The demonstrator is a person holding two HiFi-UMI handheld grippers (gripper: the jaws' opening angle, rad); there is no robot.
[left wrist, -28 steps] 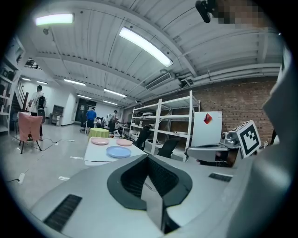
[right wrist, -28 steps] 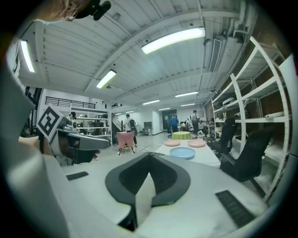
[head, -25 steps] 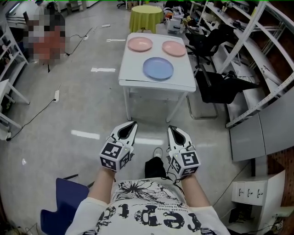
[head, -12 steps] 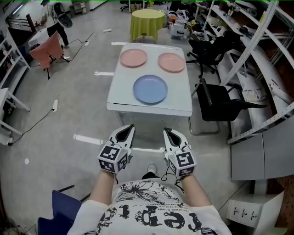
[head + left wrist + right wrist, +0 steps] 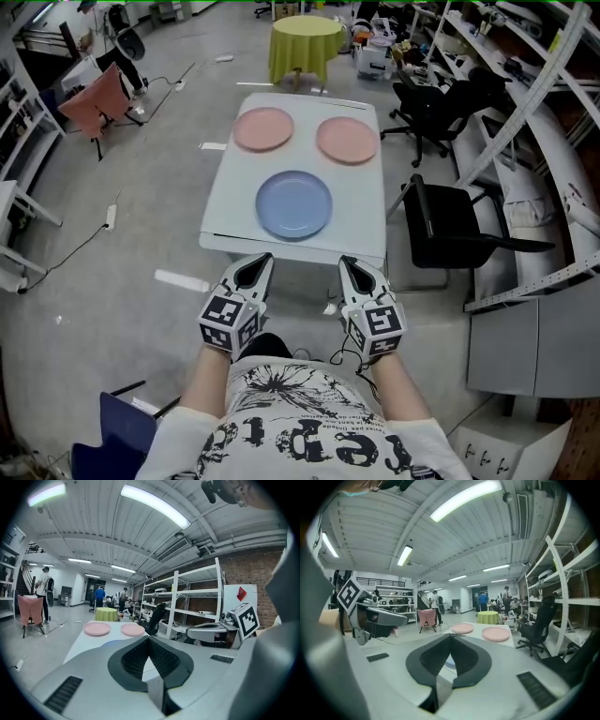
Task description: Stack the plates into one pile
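Plates: 3 lie singly on the white table, none resting on another, so I judge the pile not yet begun.
Left to do: as I read it, all of it. 2 plates have to be lifted in turn and set onto the 3rd, and both tongs must spread before either can take a rim.
Left gripper: nearest me, just short of the table's near edge, tongs pressed together with nothing between them.
Right gripper: alongside the left one, also just short of the near edge, tongs pressed together and empty.
Blue plate: middle of the table's near half, close to the near edge, lying flat.
Black chair: on the floor off the table's right edge, not touching the plates.
Left pink plate: by the far left corner, flat, apart from the blue plate.
Right pink plate: by the far right corner, flat, near its pink twin but not touching it.
Contents: I see no bowls, boxes or bins on the table. The 3 plates are the only dishes there, and each one is bare.
Yellow-covered round table: beyond the far edge, well apart from the plates.
Shelves: along the right side, loaded with clutter too small for me to name.
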